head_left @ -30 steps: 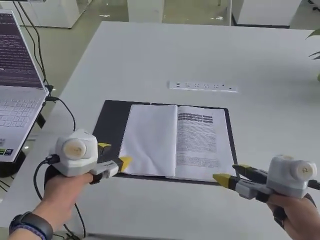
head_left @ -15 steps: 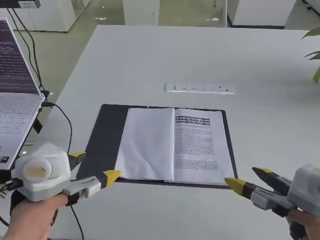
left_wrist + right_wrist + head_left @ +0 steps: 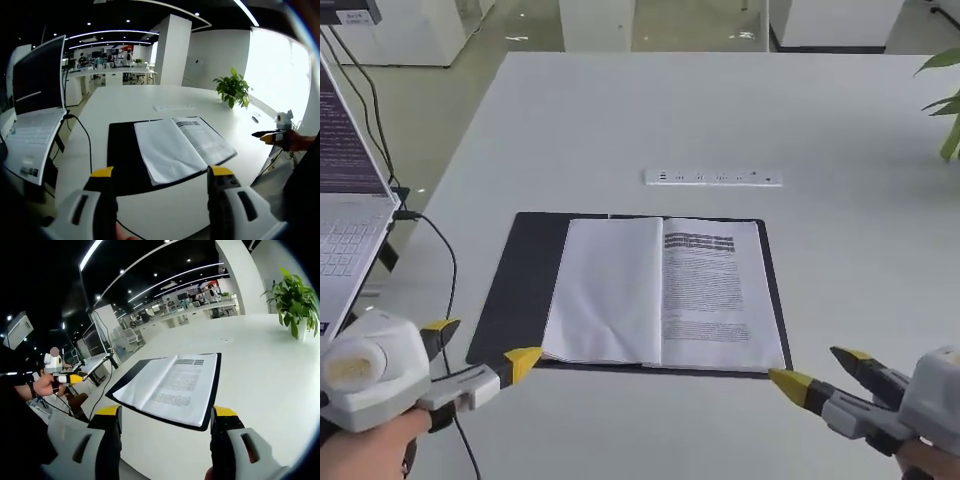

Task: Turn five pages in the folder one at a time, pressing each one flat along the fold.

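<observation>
- Table [image 3: 620, 110]: white, smooth top. It carries all the items below. Risk: with nothing anchoring it, the folder may slide when a sheet is pulled.
- Laptop [image 3: 345, 200]: open at the far-left edge, well apart from the work. No hazard noted.
- Folder [image 3: 515, 290]: black cover, lying open and flat at the near centre of the table, between the 2 grippers.
- Blank page [image 3: 605, 290]: left of the fold, lying nearly flat, with bare cover showing to its left.
- Printed page [image 3: 710, 300]: right of the fold, lying flat. In my judgement this is the next sheet to turn. Risk: a jaw tip sliding under its near-right corner may catch 2 sheets at once, spoiling the count of 5. A hard pinch could crease or tear the corner.
- Left gripper [image 3: 483, 343]: jaws spread apart and holding nothing. It hovers just off the folder's near-left corner. Risk: if it presses before the sheet has settled, the page may buckle at the fold.
- Right gripper [image 3: 817, 368]: jaws likewise parted and empty. It is near the folder's near-right corner and not touching it.
- Power strip [image 3: 712, 178]: just beyond the folder's far edge, clear of a turning page.
- Cable [image 3: 445, 270]: runs from the laptop toward the near-left. Risk: it may snag the left gripper during a sweep.
</observation>
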Tool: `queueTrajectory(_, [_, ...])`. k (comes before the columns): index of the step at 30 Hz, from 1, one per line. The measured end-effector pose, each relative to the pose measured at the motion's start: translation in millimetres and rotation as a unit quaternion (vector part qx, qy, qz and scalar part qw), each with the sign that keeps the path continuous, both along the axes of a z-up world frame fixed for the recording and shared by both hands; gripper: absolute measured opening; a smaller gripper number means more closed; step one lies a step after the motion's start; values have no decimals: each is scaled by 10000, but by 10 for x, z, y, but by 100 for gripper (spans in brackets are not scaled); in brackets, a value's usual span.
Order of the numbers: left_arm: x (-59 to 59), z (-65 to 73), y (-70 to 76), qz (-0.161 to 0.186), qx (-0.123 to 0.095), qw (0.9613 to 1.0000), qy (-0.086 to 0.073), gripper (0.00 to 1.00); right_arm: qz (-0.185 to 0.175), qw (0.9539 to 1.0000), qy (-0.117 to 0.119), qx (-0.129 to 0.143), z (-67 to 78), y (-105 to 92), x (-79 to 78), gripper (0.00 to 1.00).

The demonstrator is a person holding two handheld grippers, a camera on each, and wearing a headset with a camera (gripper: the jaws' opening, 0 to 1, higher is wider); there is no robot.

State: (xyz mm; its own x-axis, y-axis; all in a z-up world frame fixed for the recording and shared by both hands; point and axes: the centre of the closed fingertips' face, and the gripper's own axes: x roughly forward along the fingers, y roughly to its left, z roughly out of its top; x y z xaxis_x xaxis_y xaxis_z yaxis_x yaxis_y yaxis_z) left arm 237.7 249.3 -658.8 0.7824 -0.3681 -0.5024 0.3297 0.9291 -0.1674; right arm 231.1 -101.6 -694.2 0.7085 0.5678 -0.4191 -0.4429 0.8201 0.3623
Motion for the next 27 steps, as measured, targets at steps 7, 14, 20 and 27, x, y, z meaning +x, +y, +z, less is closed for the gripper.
queueTrajectory(7, [0, 45, 5, 141, -50, 9999, -29, 74, 42, 9999, 116, 7, -46, -12, -9, 71])
queueTrajectory(14, [-2, 122, 7, 216, -85, 9997, -112, 74, -26, 9998, 192, 104, -60, -62, -8, 71])
queueTrajectory(20, [-6, 93, -25, 169, -63, 9998, -87, 74, -20, 9998, 198, 79, -55, -95, 1, 71])
queueTrajectory(27, [15, 70, -80, -7, 72, 9999, -74, 75, -89, 9998, 127, 137, -25, -90, 23, 72])
